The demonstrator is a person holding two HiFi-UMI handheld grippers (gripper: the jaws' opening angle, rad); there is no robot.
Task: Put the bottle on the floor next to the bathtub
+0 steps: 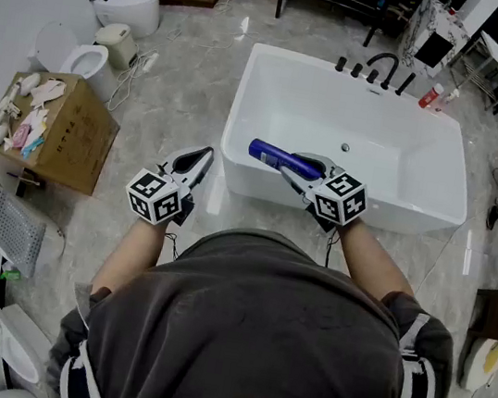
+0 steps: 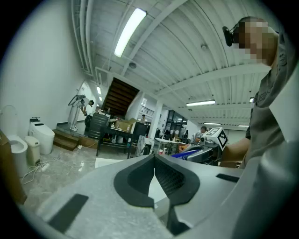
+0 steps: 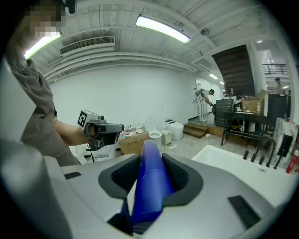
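Head cam's up on me, looking steeply down past my shirt (image 1: 255, 335) onto the bathtub (image 1: 235, 121) & floor (image 1: 182, 89). Left gripper (image 2: 154, 170) cam sits low, right behind its jaws, facing level toward the far stairs (image 2: 119, 95). Right gripper (image 3: 149, 163) cam, equally close, faces left toward the toilets (image 3: 154, 136) & box (image 3: 133, 142). All three catch the bathtub; each gripper cam sees the other gripper.

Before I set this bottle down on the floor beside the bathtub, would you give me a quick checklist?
1. Grip: blue bottle clamped in right gripper: ok.
2. Bottle above its floor spot: not ok, it hangs over the bathtub.
3. Bare floor left of the tub: ok.
4. Other hand: left gripper shut, empty, apart from the bottle: ok.
5. Bottle cap closed: cannot tell.
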